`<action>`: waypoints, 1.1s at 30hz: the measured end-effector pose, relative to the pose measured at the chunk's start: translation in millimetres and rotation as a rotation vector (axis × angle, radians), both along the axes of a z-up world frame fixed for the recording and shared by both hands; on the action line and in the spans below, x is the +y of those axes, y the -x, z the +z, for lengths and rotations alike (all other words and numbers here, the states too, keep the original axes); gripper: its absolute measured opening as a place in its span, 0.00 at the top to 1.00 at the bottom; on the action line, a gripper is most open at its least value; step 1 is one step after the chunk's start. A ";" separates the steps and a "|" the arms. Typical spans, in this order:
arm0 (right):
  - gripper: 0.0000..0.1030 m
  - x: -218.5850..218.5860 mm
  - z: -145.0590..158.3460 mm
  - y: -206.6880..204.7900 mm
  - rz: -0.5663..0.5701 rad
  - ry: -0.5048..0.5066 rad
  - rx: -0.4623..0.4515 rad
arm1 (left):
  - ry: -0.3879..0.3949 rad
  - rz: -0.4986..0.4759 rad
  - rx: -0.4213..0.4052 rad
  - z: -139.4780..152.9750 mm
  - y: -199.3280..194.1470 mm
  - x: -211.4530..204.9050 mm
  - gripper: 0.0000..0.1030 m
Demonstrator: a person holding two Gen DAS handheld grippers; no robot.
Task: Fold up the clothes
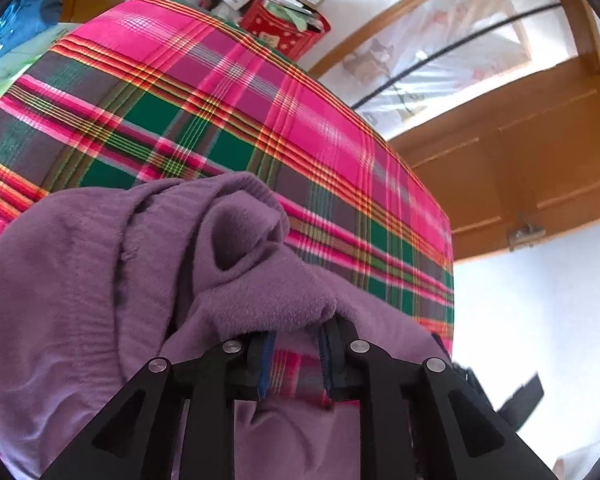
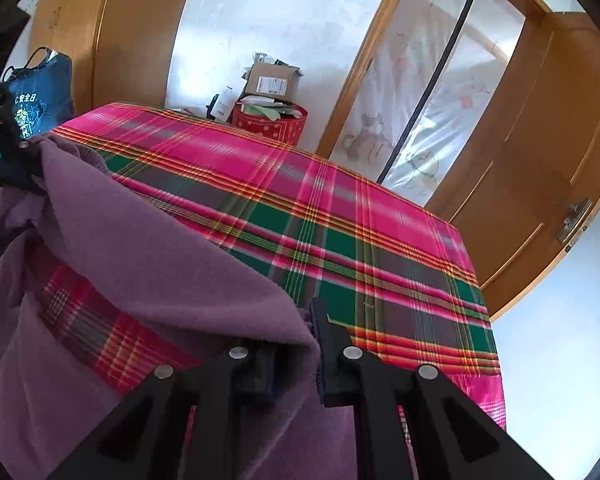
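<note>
Our left hand-held gripper (image 1: 296, 354) stands spread under the purple fleece garment (image 1: 100, 280); our right hand-held gripper (image 2: 296, 354) pinches its edge, lower centre.

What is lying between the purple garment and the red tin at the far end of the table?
In the right wrist view, only bare plaid tablecloth lies between the purple garment and the red tin.

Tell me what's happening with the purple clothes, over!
Left hand-held gripper open, purple fleece garment draped over its fingers. Right hand-held gripper shut on the garment's edge. Plaid tablecloth ahead, nothing in the way.
</note>
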State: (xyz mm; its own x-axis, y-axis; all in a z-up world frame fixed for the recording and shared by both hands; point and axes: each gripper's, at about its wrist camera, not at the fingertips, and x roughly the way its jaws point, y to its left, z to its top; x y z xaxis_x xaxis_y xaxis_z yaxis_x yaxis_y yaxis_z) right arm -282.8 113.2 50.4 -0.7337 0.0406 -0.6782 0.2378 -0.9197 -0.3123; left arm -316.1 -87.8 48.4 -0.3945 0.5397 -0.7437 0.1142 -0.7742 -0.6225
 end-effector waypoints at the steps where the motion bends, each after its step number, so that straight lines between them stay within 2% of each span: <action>1: 0.87 0.6 -0.1 0.3 0.000 0.003 -0.012 | 0.002 -0.010 0.005 3.1 -3.7 -2.7 0.73; 5: 0.86 5.1 2.6 -0.5 -0.015 0.028 -0.055 | -0.027 -0.078 -0.021 9.6 -17.2 -14.9 0.72; 8: 0.86 12.8 7.5 -4.7 -0.039 0.095 -0.082 | 0.039 -0.037 0.004 18.9 -33.3 -29.7 0.72; 11: 0.83 17.0 11.9 -10.6 -0.048 0.127 -0.130 | 0.069 -0.022 0.012 23.0 -49.9 -43.7 0.72; 15: 0.83 17.4 15.0 -26.2 -0.041 0.114 -0.146 | 0.165 -0.012 0.023 23.7 -74.4 -53.6 0.72; 19: 0.83 25.8 24.5 -48.0 -0.040 0.158 -0.140 | 0.238 -0.024 0.029 19.2 -97.8 -59.3 0.72; 22: 0.75 40.0 28.7 -71.9 -0.052 0.208 -0.135 | 0.291 -0.047 0.033 13.8 -116.6 -61.6 0.72; 28: 0.73 77.1 25.6 -127.4 -0.113 0.301 -0.106 | 0.450 -0.022 0.098 11.2 -157.1 -64.6 0.72; 33: 0.68 99.9 10.1 -175.5 -0.148 0.398 -0.118 | 0.466 0.023 0.103 6.1 -183.5 -79.8 0.72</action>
